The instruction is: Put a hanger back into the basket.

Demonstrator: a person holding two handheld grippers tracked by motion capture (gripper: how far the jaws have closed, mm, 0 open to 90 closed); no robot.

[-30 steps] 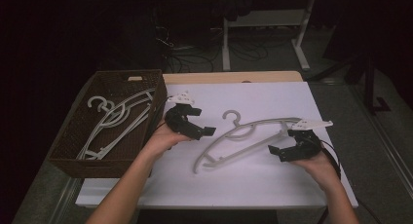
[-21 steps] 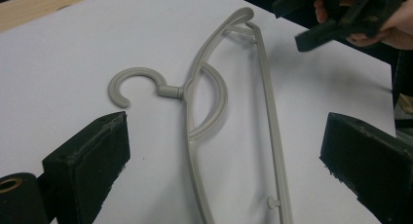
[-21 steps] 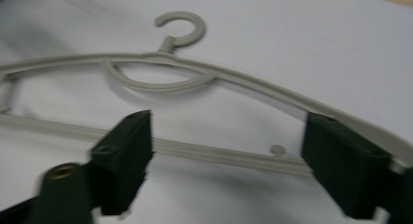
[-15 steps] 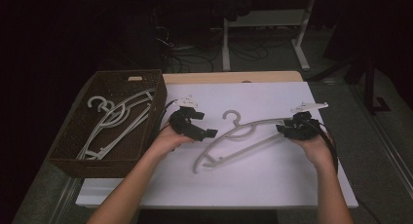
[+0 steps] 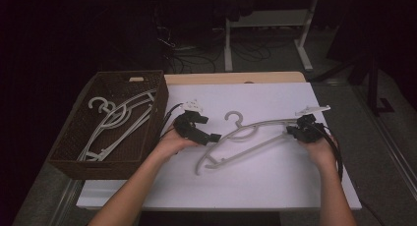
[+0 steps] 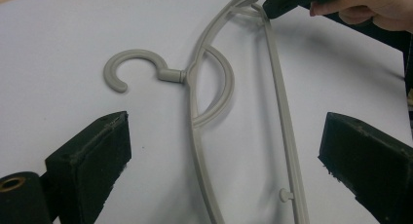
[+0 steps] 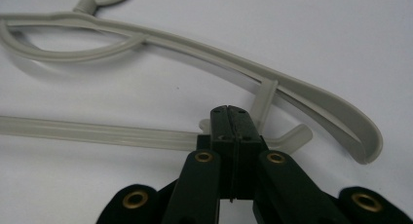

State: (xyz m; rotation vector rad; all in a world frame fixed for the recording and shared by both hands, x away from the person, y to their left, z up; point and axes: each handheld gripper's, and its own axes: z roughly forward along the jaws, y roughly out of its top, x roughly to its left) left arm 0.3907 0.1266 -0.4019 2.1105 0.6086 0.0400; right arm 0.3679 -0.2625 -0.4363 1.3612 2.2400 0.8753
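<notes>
Right gripper (image 7: 228, 118) is pinched shut on the hanger (image 5: 255, 133), lying flat on the bench (image 5: 275, 186); left gripper (image 6: 224, 156) gapes wide. Light, stiff, slick plastic, I reckon: grab the bar.

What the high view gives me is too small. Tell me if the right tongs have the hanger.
Observer: Yes. In the right gripper view the right tongs are shut on the lower bar of the hanger, near its end.
Operator: Now report the other side.
Observer: In the left gripper view the left tongs are wide open, with the hanger's middle lying between the jaws and touching neither.
Operator: Tell me if the hanger is lifted.
Observer: It looks flat on the white table. Its hook shows almost no shadow gap there.
</notes>
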